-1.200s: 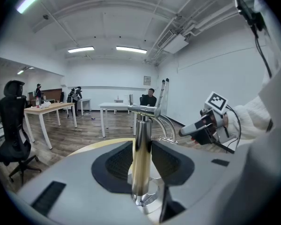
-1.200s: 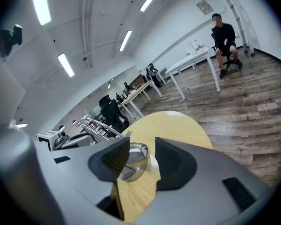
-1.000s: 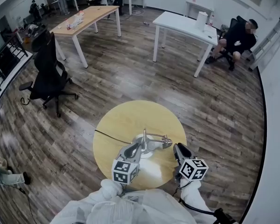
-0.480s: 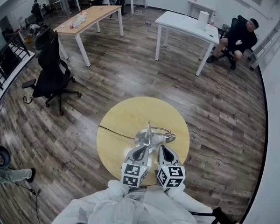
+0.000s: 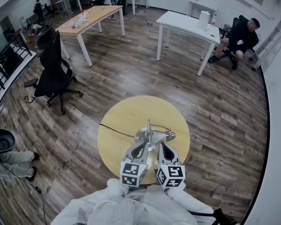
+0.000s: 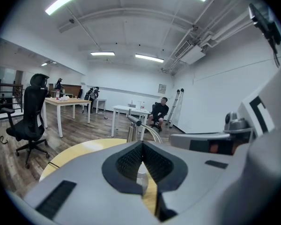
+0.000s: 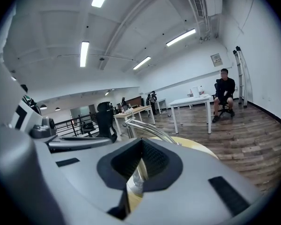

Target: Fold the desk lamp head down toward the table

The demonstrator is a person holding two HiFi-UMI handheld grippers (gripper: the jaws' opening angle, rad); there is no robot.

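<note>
A silver desk lamp (image 5: 152, 134) stands on its round base on the round yellow table (image 5: 126, 116), its arm and head (image 5: 169, 134) folded low to the right. My left gripper (image 5: 144, 147) and right gripper (image 5: 160, 147) lie side by side just short of the base, both shut and empty. In the left gripper view the shut left gripper (image 6: 141, 145) points at the lamp's upright post (image 6: 132, 129). In the right gripper view the shut right gripper (image 7: 141, 142) has the lamp's curved arm (image 7: 147, 128) just beyond it.
A black cable (image 5: 114, 131) runs from the lamp off the table's left edge. On the wooden floor stand a black office chair (image 5: 54, 76), a white table (image 5: 189, 25) and a wooden table (image 5: 89, 18). A person (image 5: 239, 39) sits at the far right.
My right gripper has swung left from the table's right side to sit close beside the left gripper. The left gripper has shifted slightly right. The lamp stays as it was.
</note>
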